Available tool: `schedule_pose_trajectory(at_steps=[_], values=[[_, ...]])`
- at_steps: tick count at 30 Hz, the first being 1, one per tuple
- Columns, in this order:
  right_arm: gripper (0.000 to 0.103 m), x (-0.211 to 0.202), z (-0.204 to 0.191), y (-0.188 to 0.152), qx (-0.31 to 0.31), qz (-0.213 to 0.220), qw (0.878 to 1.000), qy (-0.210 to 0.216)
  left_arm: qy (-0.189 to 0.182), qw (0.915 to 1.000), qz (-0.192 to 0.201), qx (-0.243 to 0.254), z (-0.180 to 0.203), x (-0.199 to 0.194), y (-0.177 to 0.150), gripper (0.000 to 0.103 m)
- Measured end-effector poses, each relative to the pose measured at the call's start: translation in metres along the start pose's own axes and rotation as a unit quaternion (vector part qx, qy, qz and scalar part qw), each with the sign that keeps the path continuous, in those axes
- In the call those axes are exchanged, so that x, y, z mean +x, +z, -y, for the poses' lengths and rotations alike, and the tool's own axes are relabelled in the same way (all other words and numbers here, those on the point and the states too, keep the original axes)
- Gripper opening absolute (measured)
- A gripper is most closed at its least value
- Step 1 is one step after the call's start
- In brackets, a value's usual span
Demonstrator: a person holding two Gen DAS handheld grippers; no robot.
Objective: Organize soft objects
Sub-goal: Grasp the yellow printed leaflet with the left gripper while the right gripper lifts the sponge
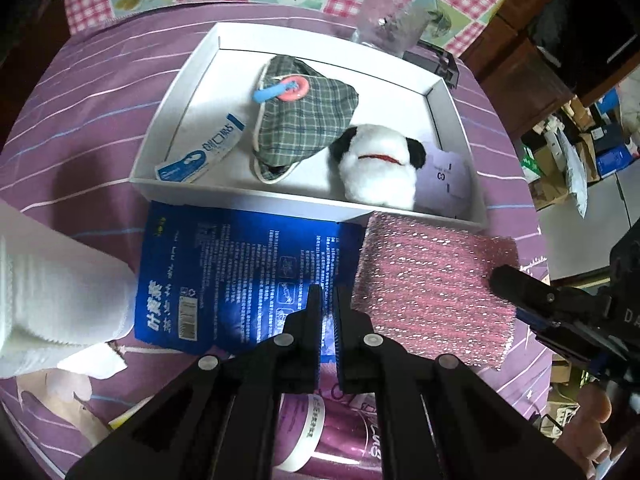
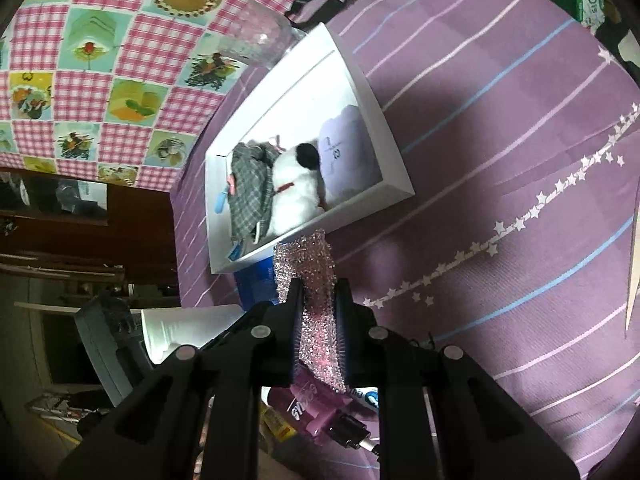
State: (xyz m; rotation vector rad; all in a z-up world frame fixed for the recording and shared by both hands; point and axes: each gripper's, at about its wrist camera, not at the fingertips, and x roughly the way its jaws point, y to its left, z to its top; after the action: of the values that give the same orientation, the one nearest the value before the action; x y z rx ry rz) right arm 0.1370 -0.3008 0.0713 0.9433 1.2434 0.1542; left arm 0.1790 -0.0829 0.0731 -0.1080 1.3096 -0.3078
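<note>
- Our right gripper (image 2: 319, 304) sits at the bottom middle of the right wrist picture, and its two black fingers squeeze the pink sparkly sponge (image 2: 316, 300) between them.
- In the left wrist picture we see that sponge (image 1: 432, 284) at the lower right, with the right gripper's black tip on its right edge.
- Our left gripper (image 1: 329, 312) is at the bottom middle of the left wrist picture. Its fingers are nearly together with only a thin gap, and we hold nothing in it.
- Just past the left fingers lies a blue packet (image 1: 248, 276), flat on the purple striped cloth (image 1: 80, 128).
- A white towel (image 1: 52, 300) sits at the left edge.
- Above the blue packet and the sponge is a white box (image 1: 460, 136).
- Inside the box we see a checked cloth bag (image 1: 304, 120), a white and black plush toy (image 1: 380, 168) and a small white and blue pack (image 1: 204, 152).
- A pink bottle (image 1: 320, 436) lies under the left gripper.
</note>
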Motion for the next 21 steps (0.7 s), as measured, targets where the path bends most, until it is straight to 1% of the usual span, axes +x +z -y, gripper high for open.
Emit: schedule_pose_trajectory(at_steps=[1, 3, 4, 5, 6, 8, 11, 14, 17, 21], values=[[0.017, -0.002, -0.001, -0.001, -0.003, 0.002, 1.0, 0.001, 0.002, 1.0, 0.003, 0.0, 0.001, -0.002, -0.001, 0.015], [0.017, -0.007, -0.004, -0.002, -0.01, 0.006, 1.0, 0.004, 0.0, 0.9999, 0.016, 0.003, 0.004, -0.011, -0.003, 0.035], [0.017, -0.011, -0.006, -0.003, -0.015, 0.007, 1.0, 0.008, -0.006, 0.9996, 0.027, 0.004, 0.006, -0.018, -0.004, 0.039], [0.017, -0.014, -0.007, -0.004, -0.02, 0.009, 1.0, 0.011, -0.013, 0.9992, 0.037, 0.003, 0.006, -0.025, -0.007, 0.047], [0.017, -0.016, -0.008, -0.004, -0.022, 0.011, 1.0, 0.013, -0.017, 0.9988, 0.045, 0.003, 0.006, -0.03, -0.01, 0.052], [0.017, -0.022, -0.012, -0.006, -0.03, 0.019, 0.999, 0.013, -0.024, 0.9976, 0.065, 0.001, 0.006, -0.044, -0.019, 0.054], [0.017, -0.028, -0.018, -0.009, -0.041, 0.027, 0.999, 0.009, -0.018, 0.9971, 0.074, -0.007, 0.001, -0.056, -0.032, 0.055], [0.017, -0.029, -0.027, -0.015, -0.056, 0.019, 0.998, 0.023, -0.01, 0.9963, 0.083, -0.02, -0.009, -0.067, -0.044, 0.055], [0.017, -0.028, -0.041, -0.024, -0.081, 0.013, 0.996, 0.025, -0.006, 0.995, 0.091, -0.04, -0.021, -0.078, -0.053, 0.055], [0.017, -0.024, -0.061, -0.036, -0.12, 0.0, 0.992, 0.027, -0.012, 0.9932, 0.096, -0.064, -0.037, -0.09, -0.063, 0.055]])
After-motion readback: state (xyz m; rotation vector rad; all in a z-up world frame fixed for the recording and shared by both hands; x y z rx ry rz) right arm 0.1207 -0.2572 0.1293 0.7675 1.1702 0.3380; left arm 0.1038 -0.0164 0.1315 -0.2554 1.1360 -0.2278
